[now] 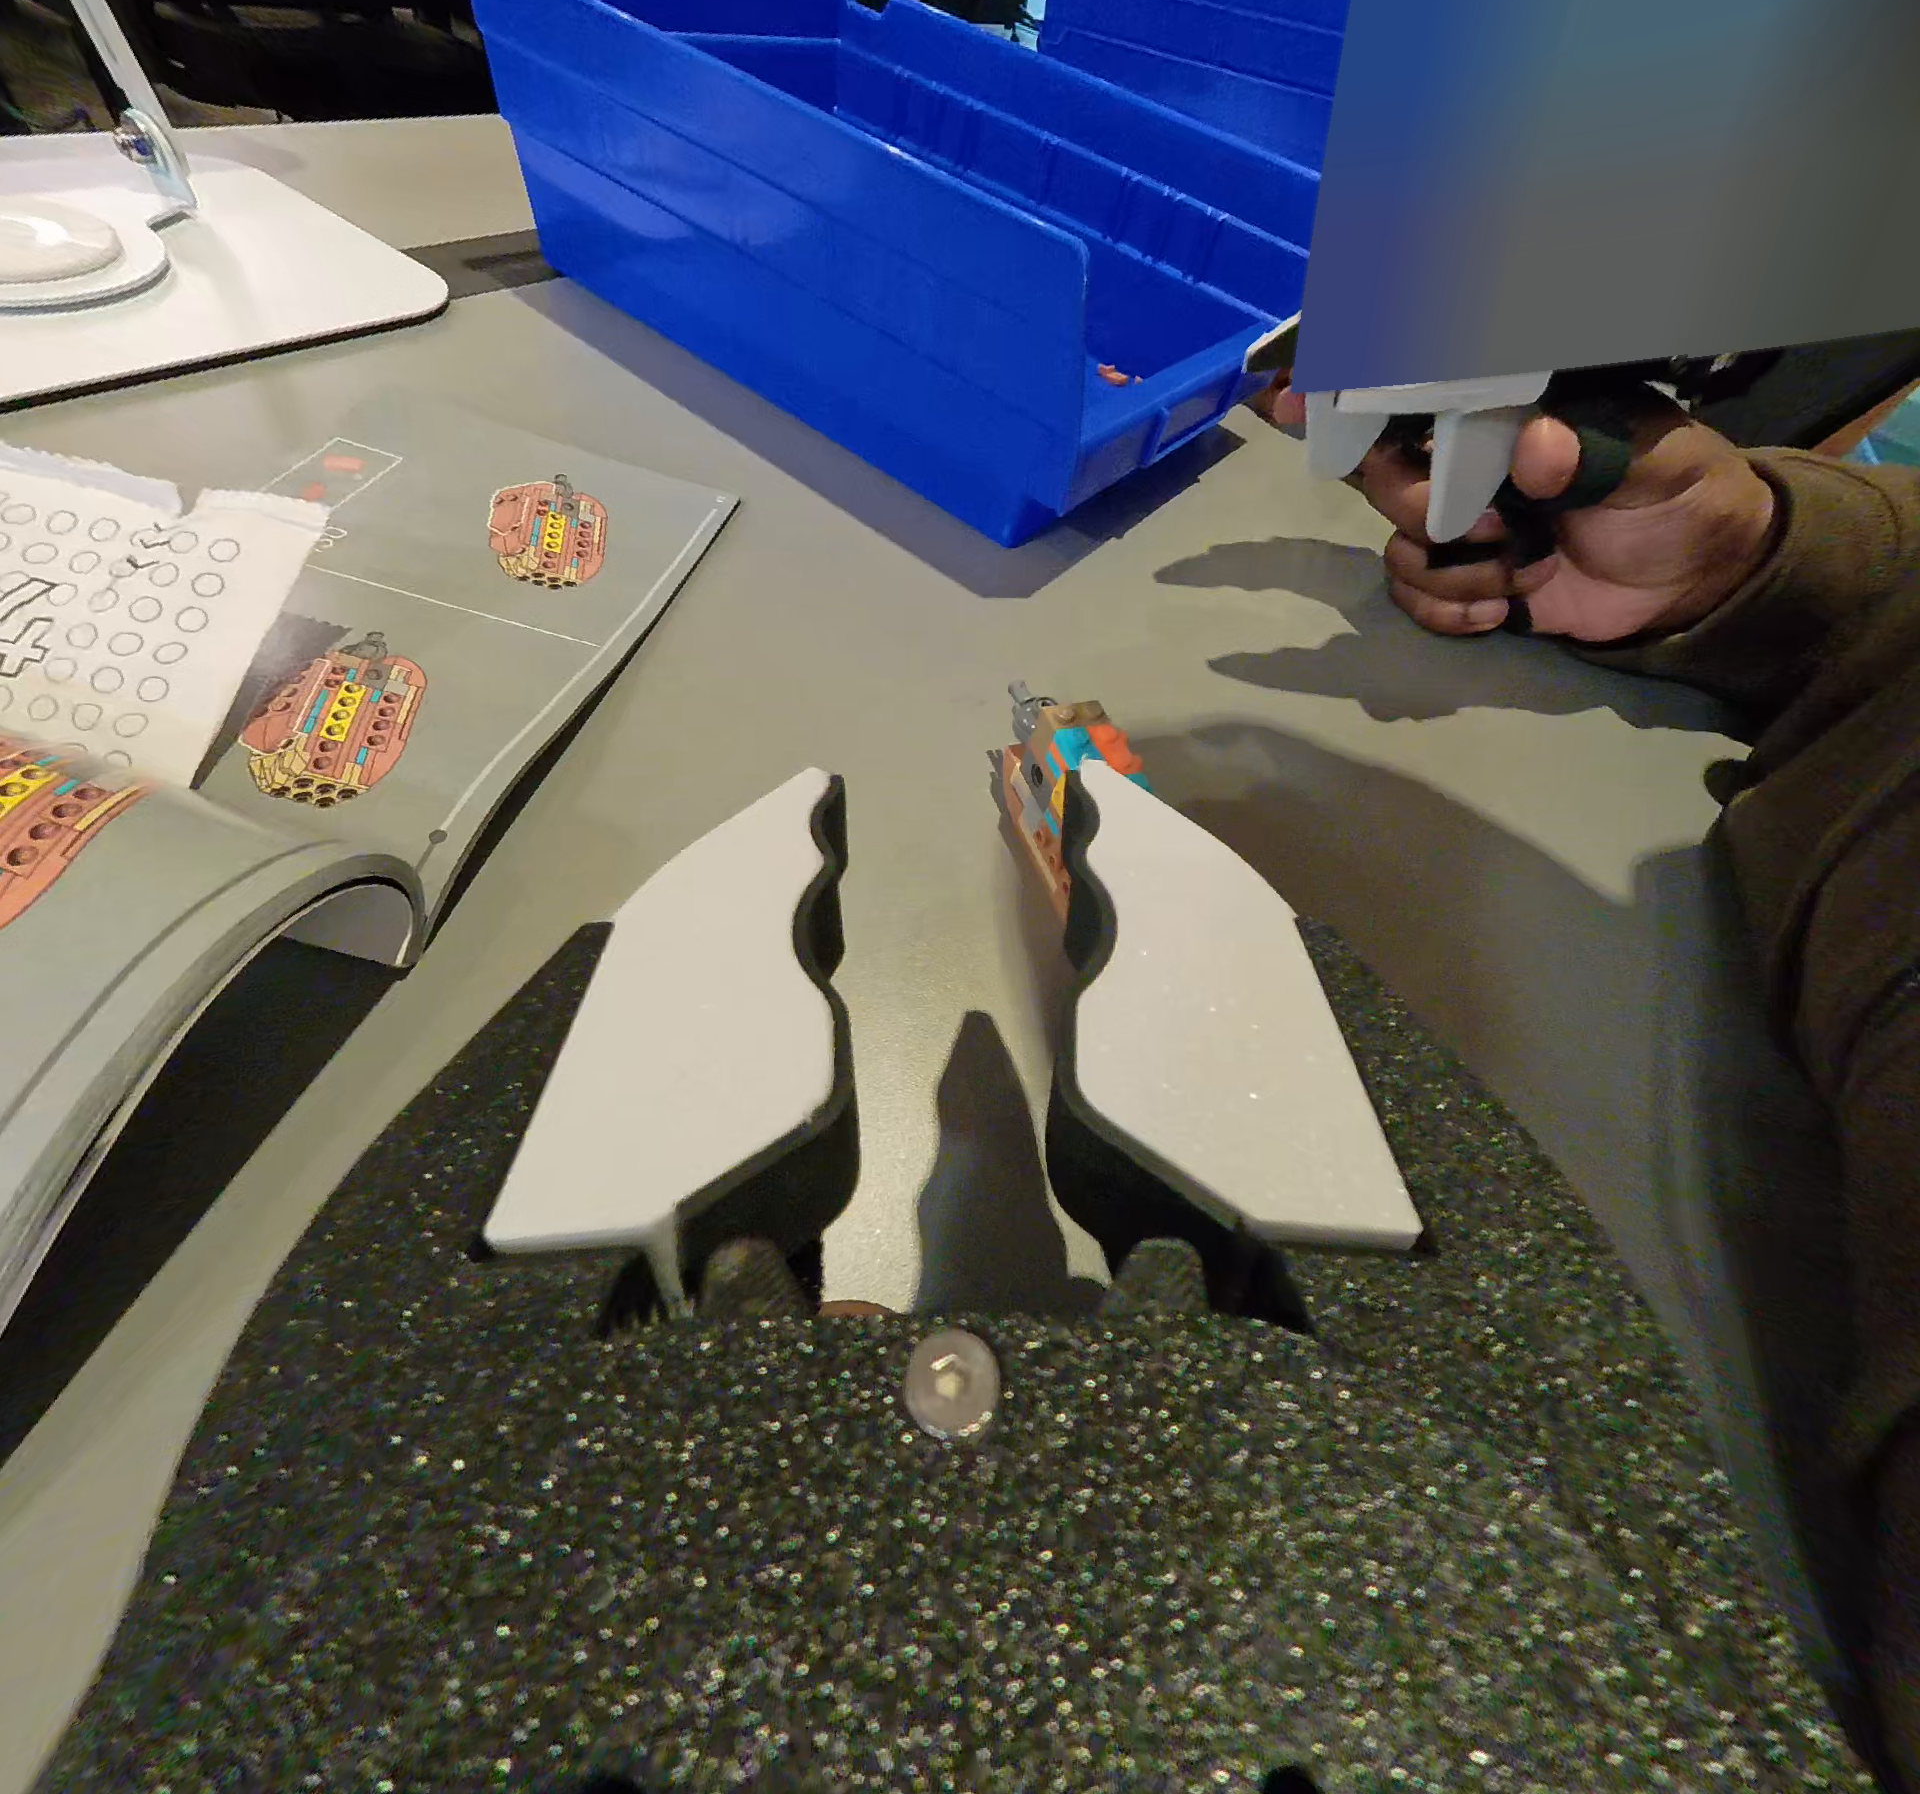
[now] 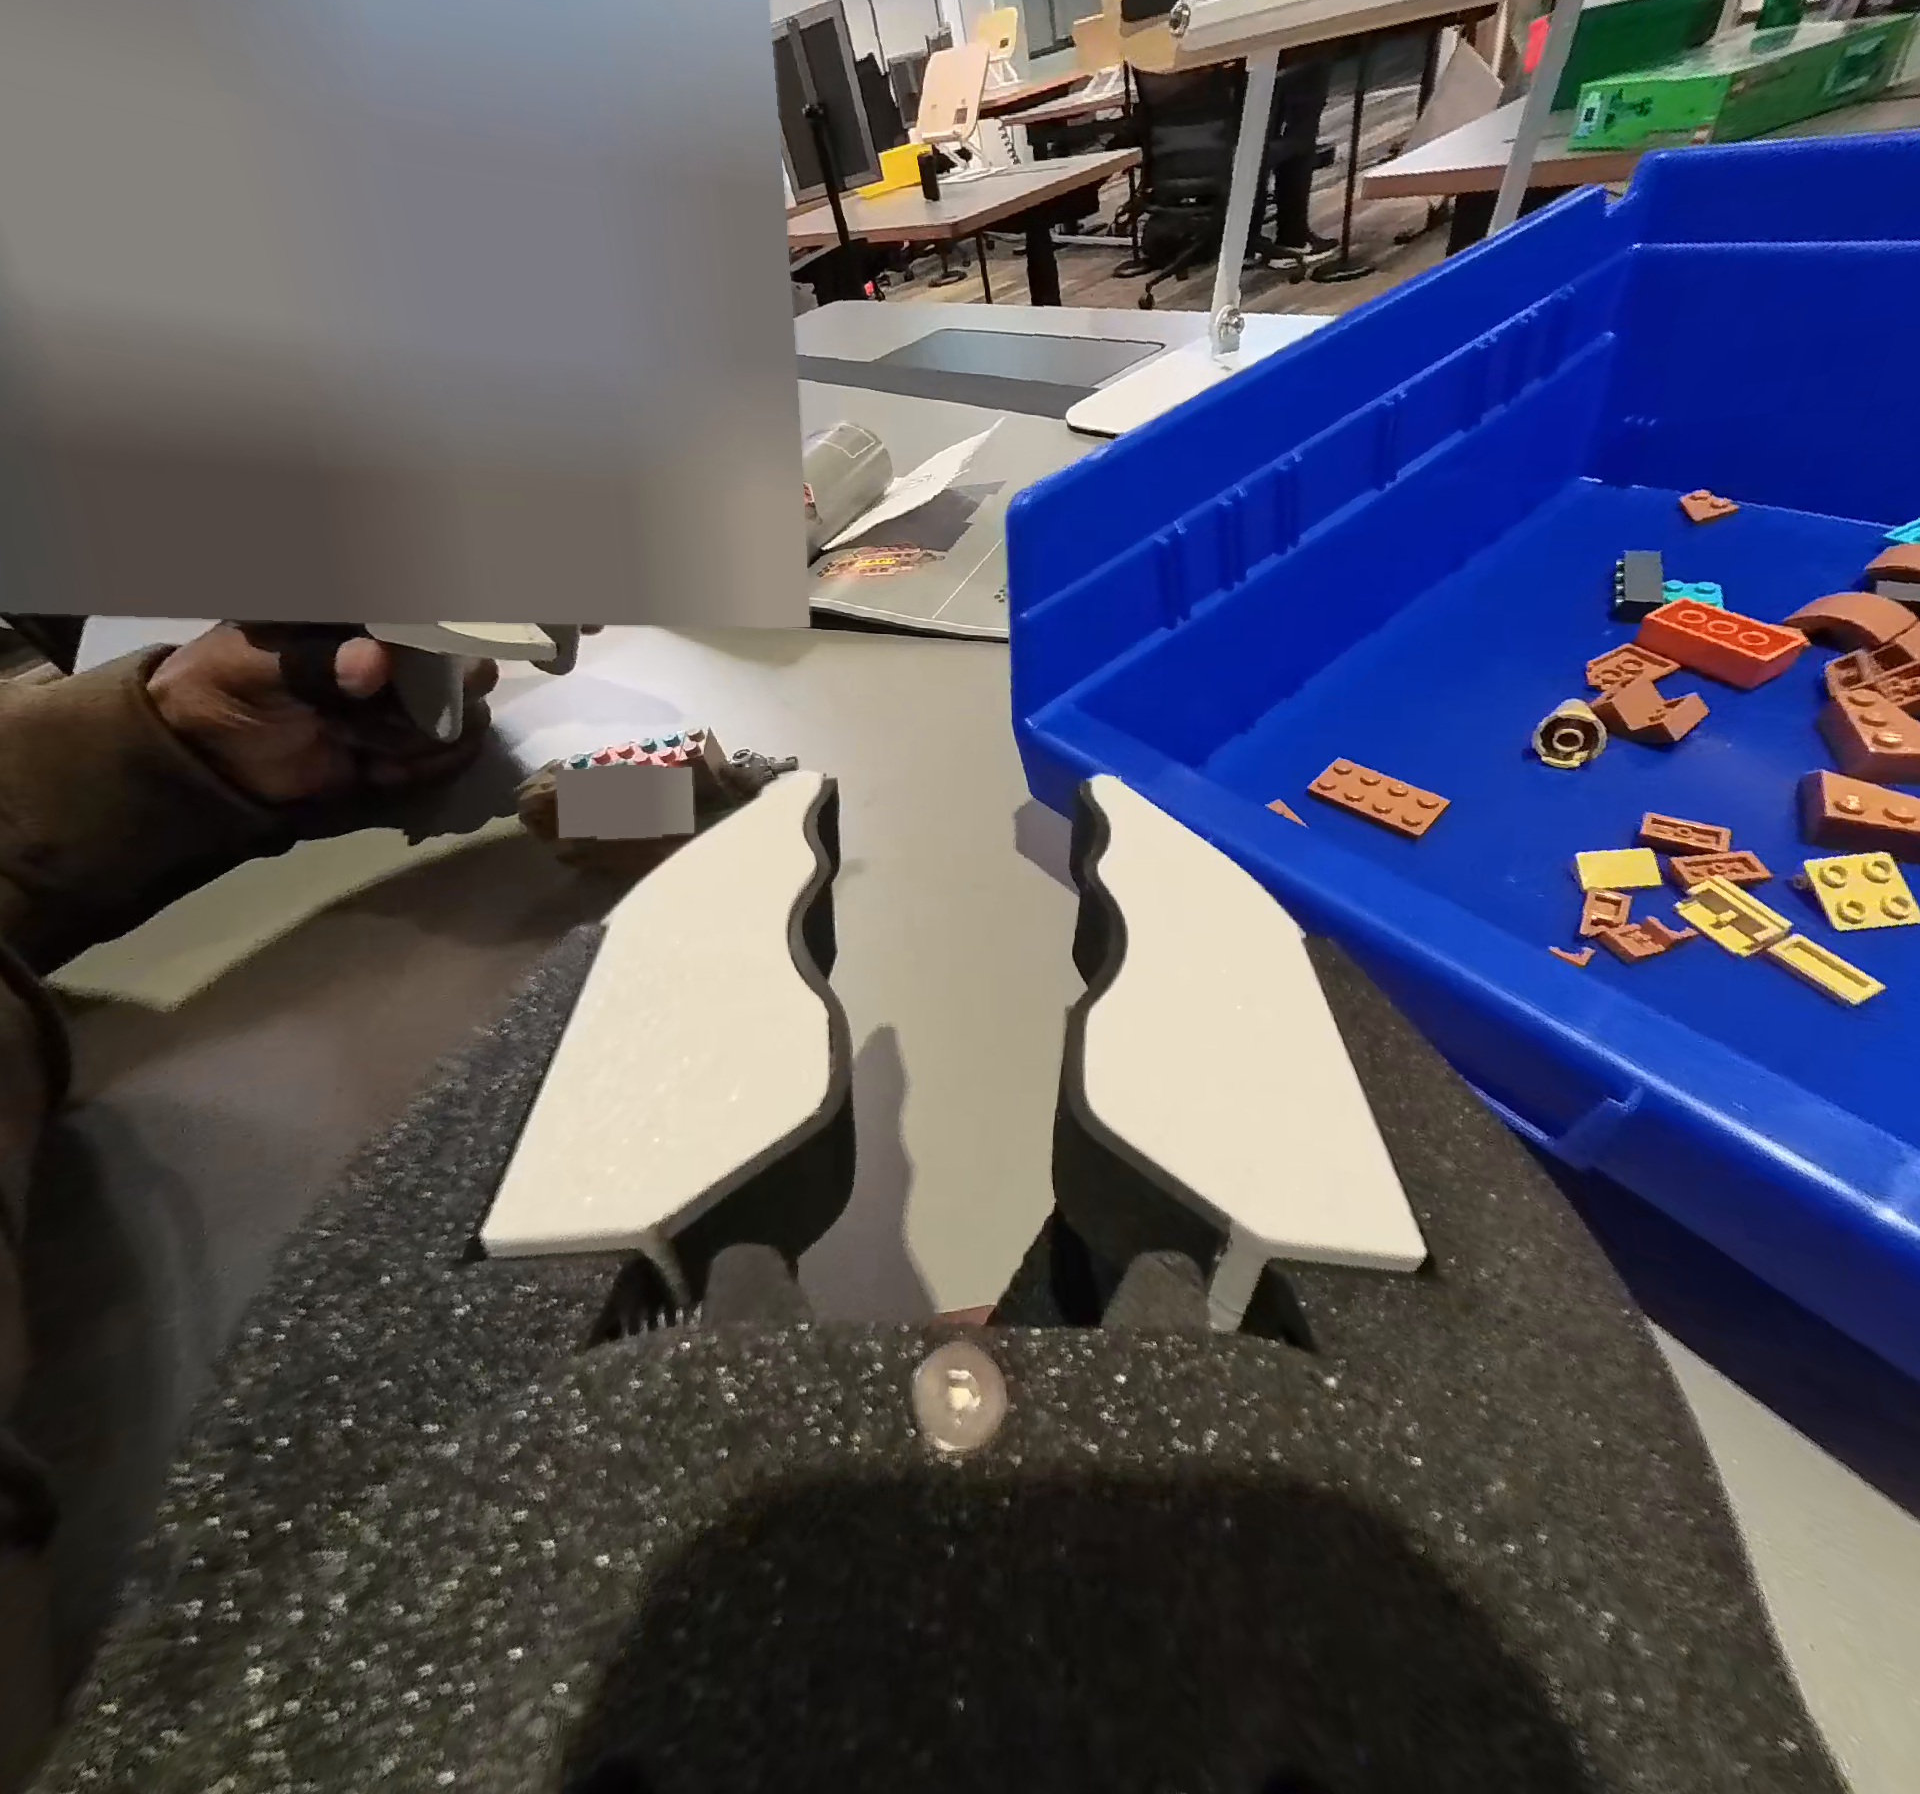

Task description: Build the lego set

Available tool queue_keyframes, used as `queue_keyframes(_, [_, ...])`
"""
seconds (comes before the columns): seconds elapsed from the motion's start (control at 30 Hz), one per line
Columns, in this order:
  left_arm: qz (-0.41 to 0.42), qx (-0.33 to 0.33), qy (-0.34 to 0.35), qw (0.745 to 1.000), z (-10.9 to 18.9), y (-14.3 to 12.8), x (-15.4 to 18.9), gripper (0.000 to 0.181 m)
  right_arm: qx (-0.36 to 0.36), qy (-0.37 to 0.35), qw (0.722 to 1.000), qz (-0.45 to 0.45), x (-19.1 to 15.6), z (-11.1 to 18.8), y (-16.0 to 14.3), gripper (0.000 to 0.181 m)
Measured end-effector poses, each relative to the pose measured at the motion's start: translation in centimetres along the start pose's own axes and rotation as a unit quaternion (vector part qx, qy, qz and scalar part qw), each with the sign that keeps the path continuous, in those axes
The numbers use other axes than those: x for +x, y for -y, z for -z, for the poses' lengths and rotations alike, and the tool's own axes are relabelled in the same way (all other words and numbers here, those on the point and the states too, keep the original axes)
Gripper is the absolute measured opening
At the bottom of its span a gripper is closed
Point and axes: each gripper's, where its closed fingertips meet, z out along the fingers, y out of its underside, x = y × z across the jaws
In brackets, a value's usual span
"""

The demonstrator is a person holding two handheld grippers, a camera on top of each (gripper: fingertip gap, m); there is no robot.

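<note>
A small part-built lego model (image 1: 1049, 773) of brown, orange, teal and yellow bricks lies on the grey table. It sits at the tip of my left gripper's right finger, which partly hides it. My left gripper (image 1: 958, 788) is open and empty, low over the table. My right gripper (image 2: 956, 794) is open and empty, between the model (image 2: 634, 757) on its left and a blue bin (image 2: 1299, 518) on its right. The bin holds several loose bricks: an orange brick (image 2: 1725, 641), a brown plate (image 2: 1377, 797), yellow plates (image 2: 1860, 890).
An open instruction booklet (image 1: 447, 622) and a white paper bag (image 1: 114, 601) lie at the left. A white lamp base (image 1: 239, 279) stands behind them. Blue bins (image 1: 779, 217) fill the back. A person's hand (image 1: 1621, 539) and sleeve are at the right. The gap from one gripper's tips to the other's is roughly 20 centimetres.
</note>
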Motion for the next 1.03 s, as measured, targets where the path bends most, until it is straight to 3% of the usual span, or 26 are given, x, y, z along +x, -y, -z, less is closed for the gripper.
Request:
queue_keyframes(0.23, [-0.017, -0.009, -0.007, 1.000, -0.1, -0.1, 0.1, 0.037, -0.019, -0.026, 0.999, 0.039, -0.4, -0.8, -0.3, 0.040])
queue_keyframes(0.37, [-0.057, -0.046, 0.016, 0.997, 0.8, -0.9, -1.2, 0.034, -0.030, -0.027, 0.998, 0.039, -1.5, -2.2, -0.5, 0.038])
queue_keyframes(0.67, [0.007, 0.014, 0.027, 1.000, 4.1, -0.3, -3.3, 0.019, -0.020, -0.029, 0.998, 0.043, -2.6, -4.9, 0.0, 0.030])
queue_keyframes(1.03, [0.026, 0.019, 0.020, 0.999, 4.2, -0.2, -3.6, 0.000, 0.002, 0.020, 0.999, 0.028, -3.1, -4.7, 0.4, 0.007])
